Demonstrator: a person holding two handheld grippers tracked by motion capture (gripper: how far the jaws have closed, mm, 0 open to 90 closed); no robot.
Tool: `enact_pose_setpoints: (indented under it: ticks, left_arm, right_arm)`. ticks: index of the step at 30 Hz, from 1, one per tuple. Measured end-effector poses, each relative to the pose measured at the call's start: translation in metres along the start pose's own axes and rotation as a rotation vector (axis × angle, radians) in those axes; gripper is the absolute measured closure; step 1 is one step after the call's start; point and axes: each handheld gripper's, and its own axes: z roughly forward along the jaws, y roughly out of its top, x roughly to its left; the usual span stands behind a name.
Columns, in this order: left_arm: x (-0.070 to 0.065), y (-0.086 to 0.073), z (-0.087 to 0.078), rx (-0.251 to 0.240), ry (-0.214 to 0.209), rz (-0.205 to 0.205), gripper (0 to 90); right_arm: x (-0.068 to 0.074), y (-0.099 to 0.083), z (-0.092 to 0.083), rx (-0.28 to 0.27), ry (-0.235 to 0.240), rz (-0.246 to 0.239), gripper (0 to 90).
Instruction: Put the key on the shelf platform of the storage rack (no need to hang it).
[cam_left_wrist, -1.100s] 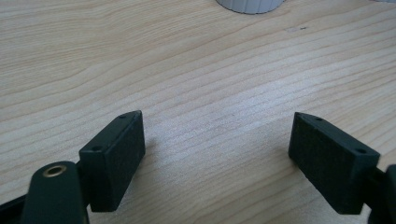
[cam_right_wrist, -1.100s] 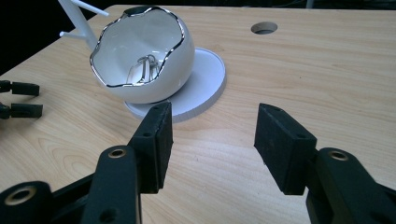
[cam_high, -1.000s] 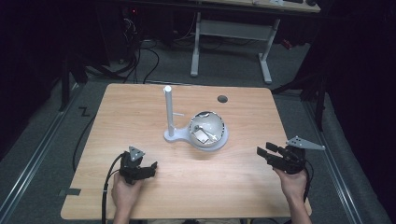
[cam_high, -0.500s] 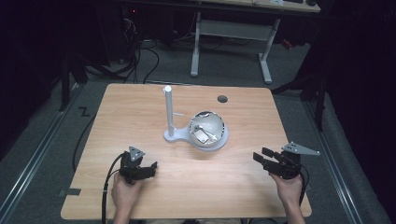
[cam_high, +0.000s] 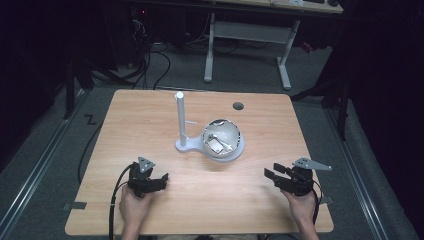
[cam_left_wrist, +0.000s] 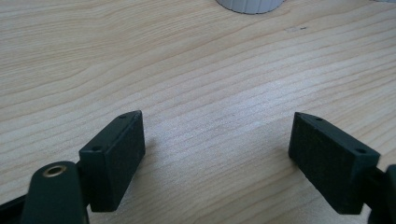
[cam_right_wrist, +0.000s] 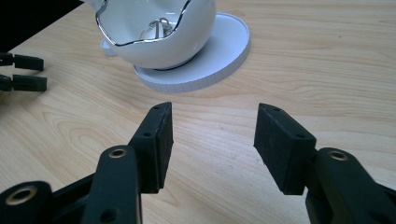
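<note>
- White glossy bowl (cam_high: 221, 138), jagged eggshell rim, on a round base (cam_high: 235, 152) with upright post (cam_high: 180, 117), worktop (cam_high: 150, 115) centre; left gripper (cam_high: 161, 180) at 7 o'clock, right gripper (cam_high: 274, 175) at 4, both empty.
- Left gripper view: jaws wide apart over bare wood.
- Right gripper view: jaws half open, bowl (cam_right_wrist: 159, 42) at 11 o'clock; likely light, rigid, slippery, brittle. Grasp the flat base edge (cam_right_wrist: 224, 60).

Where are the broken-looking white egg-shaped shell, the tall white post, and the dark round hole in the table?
White egg-shaped shell (cam_right_wrist: 182, 42): right gripper view, its outer wall.
Tall white post (cam_high: 180, 117): high view, mid-shaft.
Dark round hole (cam_high: 238, 106): high view, its centre.
</note>
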Motion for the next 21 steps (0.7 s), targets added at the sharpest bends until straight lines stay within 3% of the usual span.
enact_pose_setpoints:
  ticks: [21]
  left_arm:
    - [0.000, 0.000, 0.000, 0.000, 0.000, 0.000, 18.8]
  right_arm:
    - [0.009, -0.007, 0.030, 0.057, 0.015, -0.031, 48.4]
